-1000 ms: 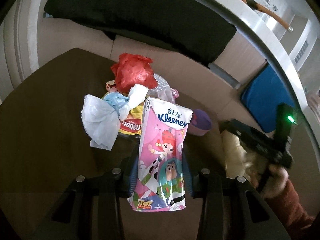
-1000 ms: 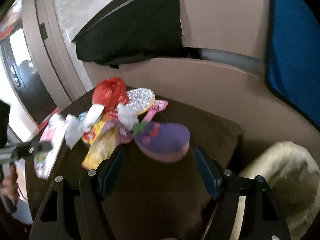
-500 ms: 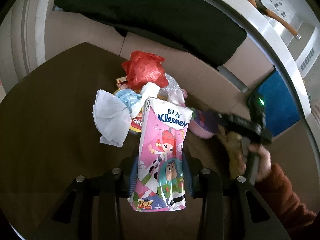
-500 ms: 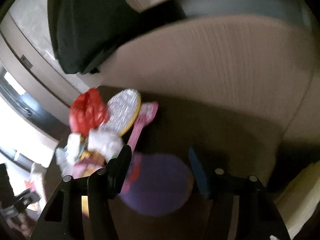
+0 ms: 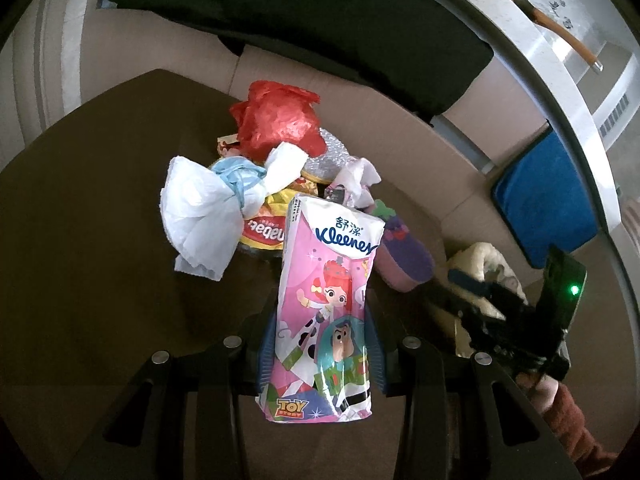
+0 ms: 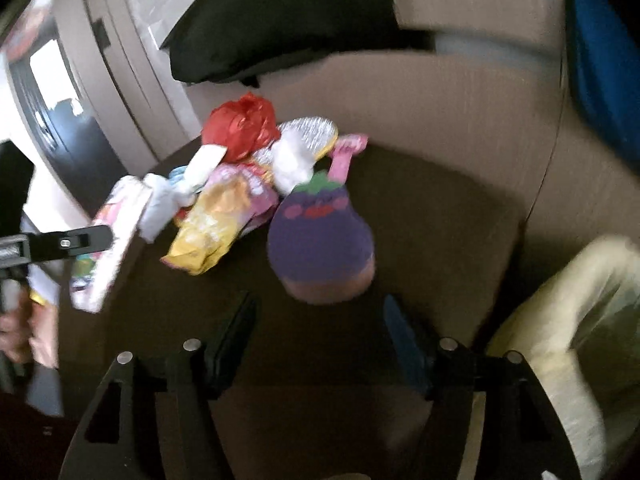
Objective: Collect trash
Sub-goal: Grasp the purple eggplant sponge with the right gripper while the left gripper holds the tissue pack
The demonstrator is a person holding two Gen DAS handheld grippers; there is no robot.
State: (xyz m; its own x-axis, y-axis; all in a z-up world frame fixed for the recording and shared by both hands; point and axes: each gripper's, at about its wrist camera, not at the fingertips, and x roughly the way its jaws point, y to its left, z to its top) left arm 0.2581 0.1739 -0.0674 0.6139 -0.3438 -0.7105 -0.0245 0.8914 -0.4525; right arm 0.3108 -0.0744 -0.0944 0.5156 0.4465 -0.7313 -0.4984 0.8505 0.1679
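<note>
My left gripper is shut on a pink Kleenex tissue pack and holds it above the dark brown table. Behind it lies a trash pile: a red plastic bag, a white crumpled bag, a yellow snack wrapper and a purple eggplant-shaped toy. My right gripper is open and empty, just in front of the purple toy. The tissue pack and left gripper show at the left of the right wrist view.
A cream trash bag stands open at the table's right side. A beige sofa with a black cushion and a blue cushion runs behind the table. A silver glitter pad lies in the pile.
My right gripper swung in toward the purple toy, then drew back a little; it stays open. My left gripper still holds the tissue pack and shifted slightly.
</note>
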